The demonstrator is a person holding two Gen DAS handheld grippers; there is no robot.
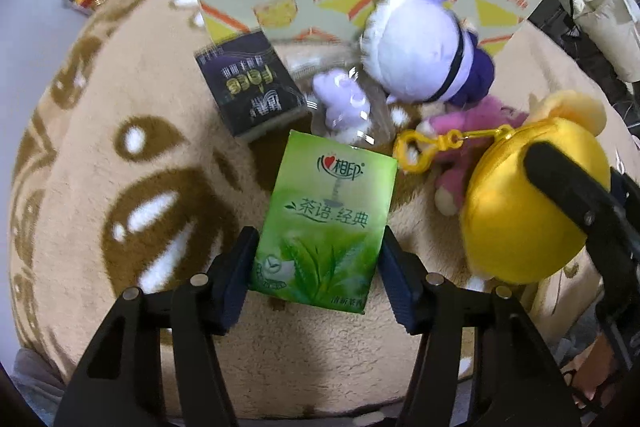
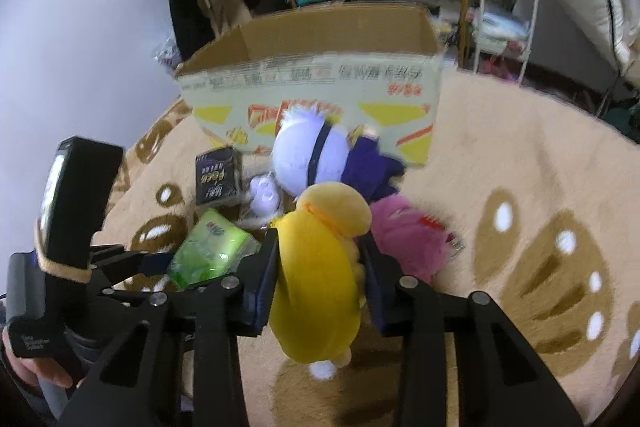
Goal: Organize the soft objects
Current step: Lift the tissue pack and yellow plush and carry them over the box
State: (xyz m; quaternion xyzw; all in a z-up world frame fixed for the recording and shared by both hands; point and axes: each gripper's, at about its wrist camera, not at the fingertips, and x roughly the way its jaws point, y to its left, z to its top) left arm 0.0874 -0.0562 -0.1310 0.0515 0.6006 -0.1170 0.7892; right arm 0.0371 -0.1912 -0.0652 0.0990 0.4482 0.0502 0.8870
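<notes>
Both grippers are gripping at once, presumably so two items can go into the box in one trip.

Left gripper (image 1: 318, 263): clenched on the green plastic-wrapped tissue pack (image 1: 326, 219). The pads are pressing the pack's two long sides at its near end, leaving the printed face up. The pack is lying near the middle of the beige fleece blanket with brown pattern (image 1: 120, 195), its far end pointing toward the box.

Right gripper (image 2: 318, 275): clenched on the round yellow plush pouch with a yellow plastic clip (image 2: 320, 279). The pouch is being pinched edge-on, so its soft body is bulging above and below the pads; in the right wrist view it seems to be hanging clear of the blanket.

Still lying on the blanket, close to the foot of the box: black tissue pack with gold lettering (image 1: 250, 87), small lilac plush figure in clear wrap (image 1: 344, 99), white-headed plush doll in purple clothes (image 1: 420, 55), pink plush toy (image 1: 464, 143).

Open cardboard box with yellow and orange print (image 2: 312, 83) is standing at the blanket's far edge, flaps up; its inside is not visible.

Judgement: early stage, two pickups under way, four items waiting.
</notes>
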